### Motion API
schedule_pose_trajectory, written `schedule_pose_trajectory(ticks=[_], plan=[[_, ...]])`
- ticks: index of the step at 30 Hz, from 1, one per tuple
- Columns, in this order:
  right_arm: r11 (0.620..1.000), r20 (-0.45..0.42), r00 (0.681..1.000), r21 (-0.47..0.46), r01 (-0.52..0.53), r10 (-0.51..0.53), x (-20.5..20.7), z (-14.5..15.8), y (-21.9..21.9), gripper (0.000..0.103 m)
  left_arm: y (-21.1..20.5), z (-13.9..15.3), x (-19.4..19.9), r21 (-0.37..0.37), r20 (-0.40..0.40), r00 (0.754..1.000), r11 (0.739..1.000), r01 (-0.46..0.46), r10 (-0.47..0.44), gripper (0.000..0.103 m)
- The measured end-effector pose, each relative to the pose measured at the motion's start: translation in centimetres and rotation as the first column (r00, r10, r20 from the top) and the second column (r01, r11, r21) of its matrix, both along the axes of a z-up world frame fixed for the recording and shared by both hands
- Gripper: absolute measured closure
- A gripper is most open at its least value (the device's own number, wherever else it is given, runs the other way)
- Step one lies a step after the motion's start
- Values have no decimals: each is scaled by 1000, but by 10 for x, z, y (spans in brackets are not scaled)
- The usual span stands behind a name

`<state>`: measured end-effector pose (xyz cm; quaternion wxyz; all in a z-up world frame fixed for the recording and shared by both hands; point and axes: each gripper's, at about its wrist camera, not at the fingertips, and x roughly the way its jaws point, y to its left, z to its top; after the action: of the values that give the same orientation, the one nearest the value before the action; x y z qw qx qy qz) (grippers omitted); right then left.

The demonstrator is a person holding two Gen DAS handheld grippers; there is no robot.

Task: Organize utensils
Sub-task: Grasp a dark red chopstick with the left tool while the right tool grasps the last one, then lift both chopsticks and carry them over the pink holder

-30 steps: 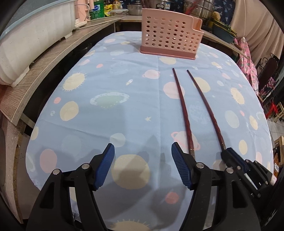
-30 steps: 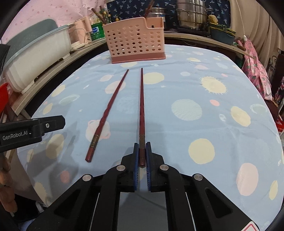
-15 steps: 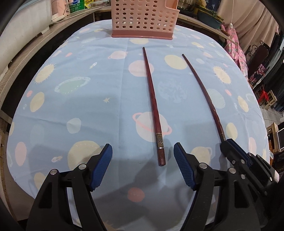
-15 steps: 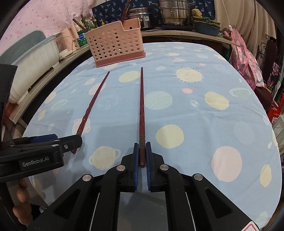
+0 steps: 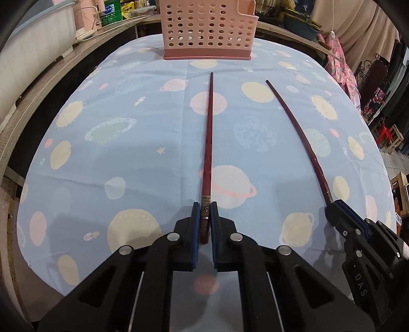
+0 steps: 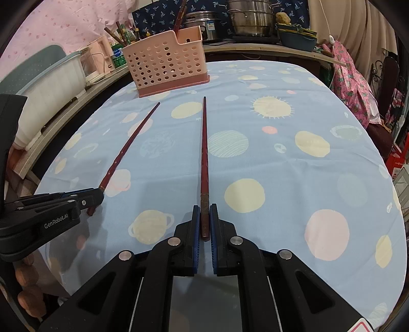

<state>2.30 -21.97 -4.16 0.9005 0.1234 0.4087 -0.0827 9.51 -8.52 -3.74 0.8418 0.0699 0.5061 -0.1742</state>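
Observation:
Two long dark red chopsticks point toward a pink perforated utensil basket [image 5: 208, 28] at the table's far end. My left gripper [image 5: 204, 208] is shut on the thick end of the left chopstick [image 5: 207, 132]. My right gripper [image 6: 204, 210] is shut on the thick end of the right chopstick [image 6: 204, 148]. In the left wrist view the right chopstick [image 5: 299, 132] and right gripper [image 5: 334, 208] show at the right. In the right wrist view the left chopstick [image 6: 127, 145], left gripper [image 6: 98, 195] and basket [image 6: 166, 69] show at the left.
The table carries a blue cloth [image 5: 127, 153] with planet prints. A wooden counter [image 5: 46, 84] with a white tub [image 5: 33, 56] runs along the left. Pots [image 6: 250, 18] and bottles stand behind the basket. Pink fabric [image 6: 358, 84] hangs at the right.
My left gripper moved over the left chopstick's thick end and closed on it. My right gripper stayed shut on its chopstick.

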Motion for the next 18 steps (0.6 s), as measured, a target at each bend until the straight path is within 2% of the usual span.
schedule_pose_trajectory(ticks=[5, 9, 18], plan=[[1000, -3, 1000, 13, -4, 4, -2, 4, 0, 96, 3, 2, -1, -8, -16, 1000, 1000, -4, 3, 96], [1000, 21, 1000, 16, -5, 4, -5, 15, -1, 96, 8, 11, -2, -9, 5, 1000, 1000, -13, 13, 96], [1000, 127, 992, 23, 16, -19, -7, 58, -13, 96, 22, 58, -1, -60, 90, 995, 997, -41, 46, 96]])
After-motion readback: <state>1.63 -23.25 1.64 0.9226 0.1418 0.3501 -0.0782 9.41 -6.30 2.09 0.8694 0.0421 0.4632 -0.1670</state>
